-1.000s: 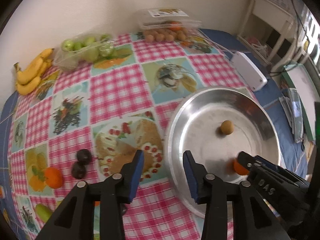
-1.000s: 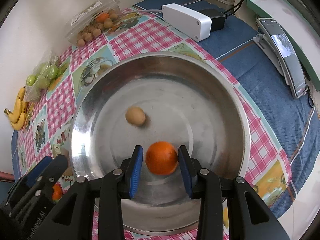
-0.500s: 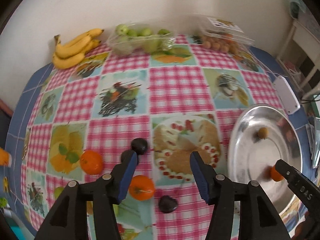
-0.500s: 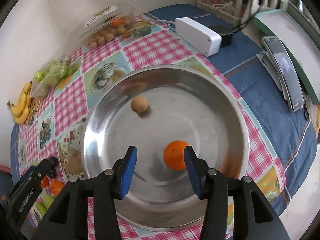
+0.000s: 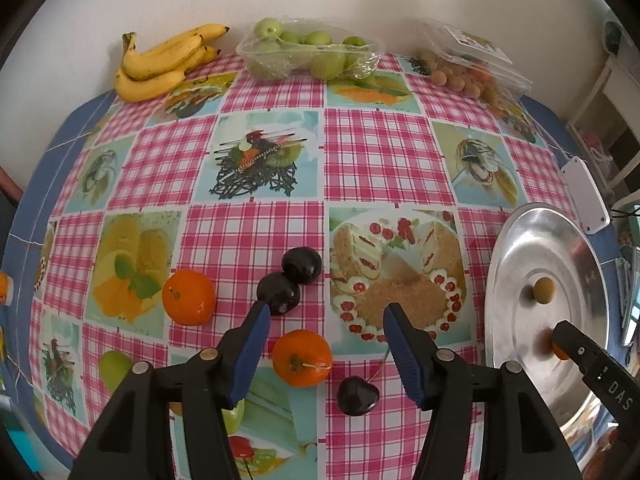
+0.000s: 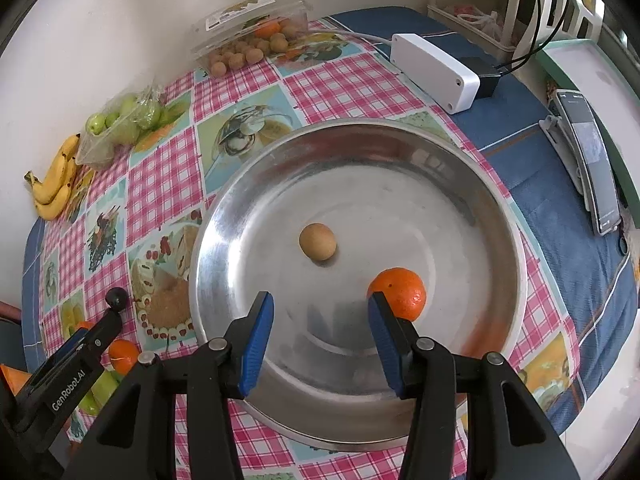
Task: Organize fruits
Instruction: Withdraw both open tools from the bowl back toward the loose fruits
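The steel tray (image 6: 496,208) sits at the checked cloth's (image 5: 376,152) right end, and it looks like the collecting place: 1 orange (image 6: 398,293) and 1 small tan fruit (image 6: 317,241) already lie in it. The right gripper (image 6: 320,316) hangs over the tray with its jaws opening and nothing between them; the orange rests just outside the right finger, free on the metal.

Left of the tray, the left gripper (image 5: 324,326) points down at loose fruit on the cloth, jaws also opening and gripping nothing. An orange with a stem (image 5: 302,358) lies between the fingers nearer the left one, and a cherry (image 5: 357,395) just right of it, so either seems the likely next pick. 2 dark plums (image 5: 290,280), touching each other, sit just beyond the left fingertip and could be nudged on the way down. Another orange (image 5: 188,297) and a green fruit (image 5: 115,365) lie further left of the tray.

Far from the tray, along the wall, are bananas (image 5: 164,62), a bag of green fruit (image 5: 308,54) and a clear box of small tan fruit (image 5: 468,68). A white adapter (image 6: 434,66) and a phone (image 6: 592,160) lie beyond the tray's far and right sides, clear of the work.
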Tool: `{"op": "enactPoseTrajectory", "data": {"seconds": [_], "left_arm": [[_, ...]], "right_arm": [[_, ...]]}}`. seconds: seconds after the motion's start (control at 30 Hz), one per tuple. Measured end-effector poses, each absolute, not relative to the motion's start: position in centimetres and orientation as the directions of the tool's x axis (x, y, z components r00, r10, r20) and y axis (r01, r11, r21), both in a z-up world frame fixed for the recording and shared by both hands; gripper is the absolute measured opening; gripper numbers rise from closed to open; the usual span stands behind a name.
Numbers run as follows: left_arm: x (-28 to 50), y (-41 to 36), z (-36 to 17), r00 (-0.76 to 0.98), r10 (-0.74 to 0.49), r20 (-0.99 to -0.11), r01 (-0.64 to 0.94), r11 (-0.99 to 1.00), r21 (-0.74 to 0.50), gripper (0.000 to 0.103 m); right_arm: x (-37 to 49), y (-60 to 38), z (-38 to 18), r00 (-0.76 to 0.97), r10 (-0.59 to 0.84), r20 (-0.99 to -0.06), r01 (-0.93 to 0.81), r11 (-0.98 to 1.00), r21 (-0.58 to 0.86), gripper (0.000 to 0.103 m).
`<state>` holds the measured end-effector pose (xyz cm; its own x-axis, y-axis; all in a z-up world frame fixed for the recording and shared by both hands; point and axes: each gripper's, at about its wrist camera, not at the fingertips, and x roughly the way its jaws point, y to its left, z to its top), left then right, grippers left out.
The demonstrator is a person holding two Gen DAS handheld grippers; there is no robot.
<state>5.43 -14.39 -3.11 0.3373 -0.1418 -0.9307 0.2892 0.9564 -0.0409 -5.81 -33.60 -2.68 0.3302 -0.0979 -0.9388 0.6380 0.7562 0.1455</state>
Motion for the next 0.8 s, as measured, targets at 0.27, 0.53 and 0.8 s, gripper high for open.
{"op": "enactPoseTrajectory", "data": {"seconds": [0.27,0.53,0.8], "left_arm": [[5.67,-13.77,-3.51,0.328,-0.129,-0.936,0.258,0.965,-0.042,0.096],[5.67,-13.66,-3.38,0.357,-0.126,-0.926,0.255,0.966,-0.034,0.103],[5.78,-13.48,-3.62,0.359,-0.122,-0.925,0.242,0.970,-0.034,0.103]], "right_arm": [[-5.65,-33.36,-3.16,0.294,-0.116,-0.949,0.630,0.770,0.101,0.079],[-5.63,-33.25,-3.33,0.298,-0.110,-0.948,0.614,0.782,0.102,0.085],[-5.42,-33.41,-3.36,0.306,-0.111,-0.946,0.608,0.787,0.104,0.103]]}}
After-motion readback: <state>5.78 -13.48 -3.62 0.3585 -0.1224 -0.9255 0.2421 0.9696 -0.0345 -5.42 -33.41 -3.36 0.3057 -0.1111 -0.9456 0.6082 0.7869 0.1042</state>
